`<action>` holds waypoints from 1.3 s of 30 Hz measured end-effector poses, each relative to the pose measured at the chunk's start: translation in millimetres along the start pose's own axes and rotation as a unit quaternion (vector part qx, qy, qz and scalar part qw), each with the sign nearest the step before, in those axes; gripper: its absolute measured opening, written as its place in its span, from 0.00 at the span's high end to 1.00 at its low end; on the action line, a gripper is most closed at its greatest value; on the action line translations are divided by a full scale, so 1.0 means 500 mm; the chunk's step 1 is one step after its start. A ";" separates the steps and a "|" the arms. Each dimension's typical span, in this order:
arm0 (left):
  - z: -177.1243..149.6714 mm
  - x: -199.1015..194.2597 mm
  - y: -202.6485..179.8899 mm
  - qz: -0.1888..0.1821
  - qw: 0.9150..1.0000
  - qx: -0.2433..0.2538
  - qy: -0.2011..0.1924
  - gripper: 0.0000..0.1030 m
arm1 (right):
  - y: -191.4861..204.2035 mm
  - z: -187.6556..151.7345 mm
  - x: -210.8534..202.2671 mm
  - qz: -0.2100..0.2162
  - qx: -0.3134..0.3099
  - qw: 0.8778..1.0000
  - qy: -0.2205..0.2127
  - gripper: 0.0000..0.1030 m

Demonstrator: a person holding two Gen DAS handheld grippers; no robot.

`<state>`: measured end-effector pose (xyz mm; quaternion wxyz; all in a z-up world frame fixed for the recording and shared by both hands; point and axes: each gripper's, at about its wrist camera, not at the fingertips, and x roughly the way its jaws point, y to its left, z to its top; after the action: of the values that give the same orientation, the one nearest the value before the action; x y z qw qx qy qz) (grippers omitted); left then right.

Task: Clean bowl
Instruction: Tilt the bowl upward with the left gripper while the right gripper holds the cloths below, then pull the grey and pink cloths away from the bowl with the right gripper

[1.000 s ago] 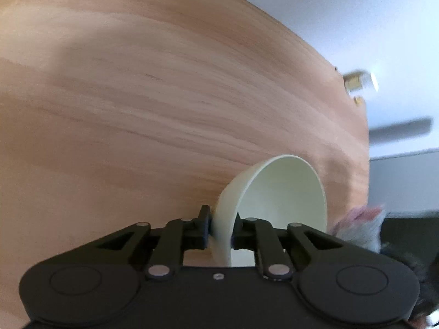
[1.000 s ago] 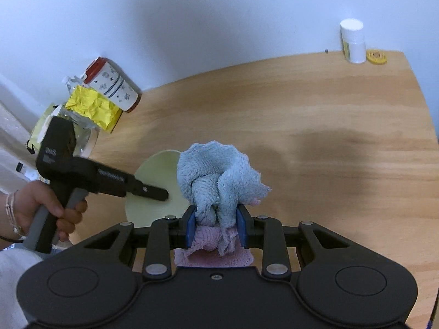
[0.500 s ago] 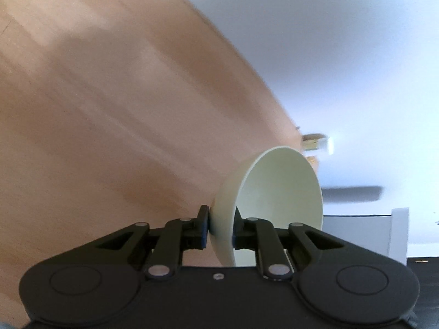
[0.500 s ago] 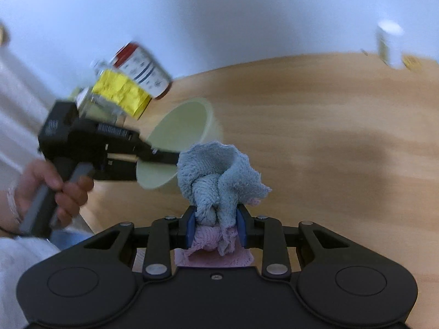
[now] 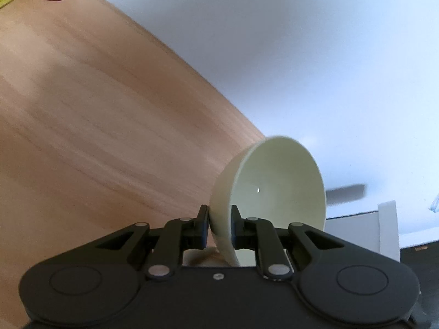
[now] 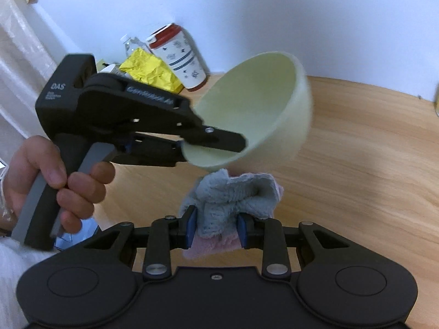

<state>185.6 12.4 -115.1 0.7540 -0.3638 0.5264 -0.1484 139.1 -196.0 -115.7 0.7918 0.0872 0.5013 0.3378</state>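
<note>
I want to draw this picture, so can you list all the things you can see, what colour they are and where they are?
bowl: one, pale green, held up above the table, tilted.
cloth: one, grey-blue with pink under it, just below the bowl.
table: one, light wood, underneath everything.
cup: one, white with a red lid, at the back by the wall.
yellow crumpled paper: one, beside the cup.
clear bottle: one, behind the paper.
left gripper: black, shut on the bowl's rim.
right gripper: black with blue pads, shut on the cloth.
hand: one, holding the left gripper's handle.
</note>
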 end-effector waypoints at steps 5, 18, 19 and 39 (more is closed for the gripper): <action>-0.012 0.004 -0.014 -0.006 1.000 0.011 0.007 0.87 | 0.023 0.014 0.029 0.009 -0.007 1.000 0.012 0.67; -0.015 -0.030 0.029 -0.044 0.998 -0.028 0.022 0.87 | 0.022 -0.009 -0.009 -0.020 0.003 1.000 -0.001 0.68; -0.014 -0.033 0.030 -0.046 0.998 -0.029 0.023 0.87 | 0.017 -0.012 -0.015 -0.023 0.007 1.000 -0.003 0.68; -0.014 -0.044 0.012 -0.049 0.998 -0.030 0.016 0.87 | -0.027 -0.008 -0.026 -0.026 0.026 0.999 -0.035 0.68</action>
<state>169.3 27.1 -105.7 0.7262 -0.4089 0.5241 -0.1751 138.2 -215.2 -114.5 0.8148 0.1064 0.4842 0.3006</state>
